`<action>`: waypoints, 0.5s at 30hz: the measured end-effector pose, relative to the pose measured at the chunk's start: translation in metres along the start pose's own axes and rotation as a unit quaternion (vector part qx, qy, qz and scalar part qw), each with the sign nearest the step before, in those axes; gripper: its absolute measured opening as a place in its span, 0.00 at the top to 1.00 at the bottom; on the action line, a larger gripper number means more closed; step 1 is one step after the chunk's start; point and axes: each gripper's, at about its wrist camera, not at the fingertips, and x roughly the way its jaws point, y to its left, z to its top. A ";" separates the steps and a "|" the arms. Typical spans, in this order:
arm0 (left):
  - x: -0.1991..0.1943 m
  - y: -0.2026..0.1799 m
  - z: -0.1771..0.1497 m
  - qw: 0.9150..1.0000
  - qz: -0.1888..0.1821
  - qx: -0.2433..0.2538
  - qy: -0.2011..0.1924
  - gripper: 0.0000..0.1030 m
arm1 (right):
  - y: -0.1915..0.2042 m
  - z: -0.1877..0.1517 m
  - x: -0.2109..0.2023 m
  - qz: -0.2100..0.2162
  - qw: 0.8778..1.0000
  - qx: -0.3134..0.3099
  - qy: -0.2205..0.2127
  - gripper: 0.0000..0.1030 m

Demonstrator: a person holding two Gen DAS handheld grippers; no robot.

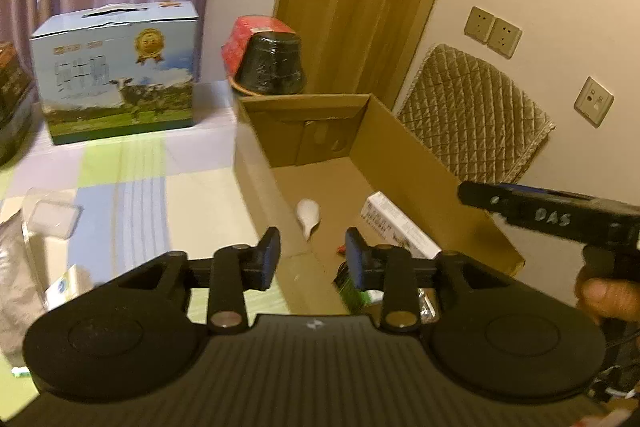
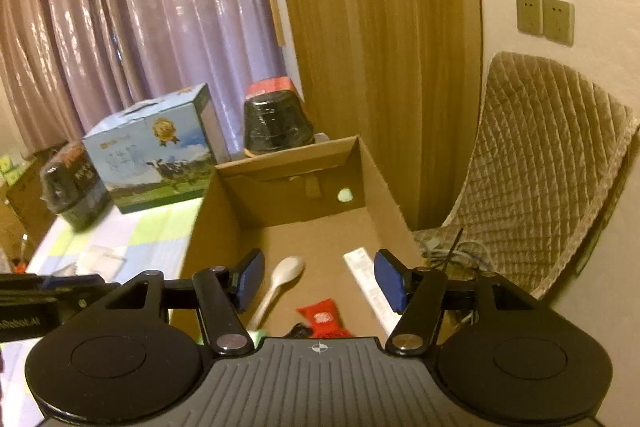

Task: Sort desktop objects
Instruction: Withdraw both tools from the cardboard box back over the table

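Both grippers hang over the near end of the open cardboard box (image 2: pixel 372 167), empty: the left gripper (image 1: pixel 312 259) with a narrow gap between its jaws, the right gripper (image 2: pixel 318 281) spread wider. On the box floor below lie a red packet (image 2: pixel 322 315), a white spoon (image 2: pixel 280 281) and a long white carton (image 2: pixel 366 281) along the right wall. Beyond the far wall stand a black tub (image 2: pixel 276 125) and a milk carton box (image 2: pixel 154 155) on the tabletop (image 2: pixel 132 239).

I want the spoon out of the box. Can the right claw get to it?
Probably yes. The right claw is open and holds nothing, the cardboard box has no lid, and the white spoon lies uncovered on its floor, just ahead.
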 end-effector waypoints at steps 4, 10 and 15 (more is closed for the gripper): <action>-0.021 0.006 -0.014 1.000 0.011 -0.007 0.001 0.63 | 0.015 -0.011 -0.024 0.011 1.000 0.004 -0.009 0.37; -0.060 0.010 -0.039 0.999 0.035 0.011 -0.001 0.47 | 0.046 -0.033 -0.057 0.034 0.999 -0.006 -0.017 0.23; -0.090 0.017 -0.059 0.999 0.052 0.014 -0.001 0.23 | 0.070 -0.051 -0.071 0.057 0.998 -0.007 -0.011 0.11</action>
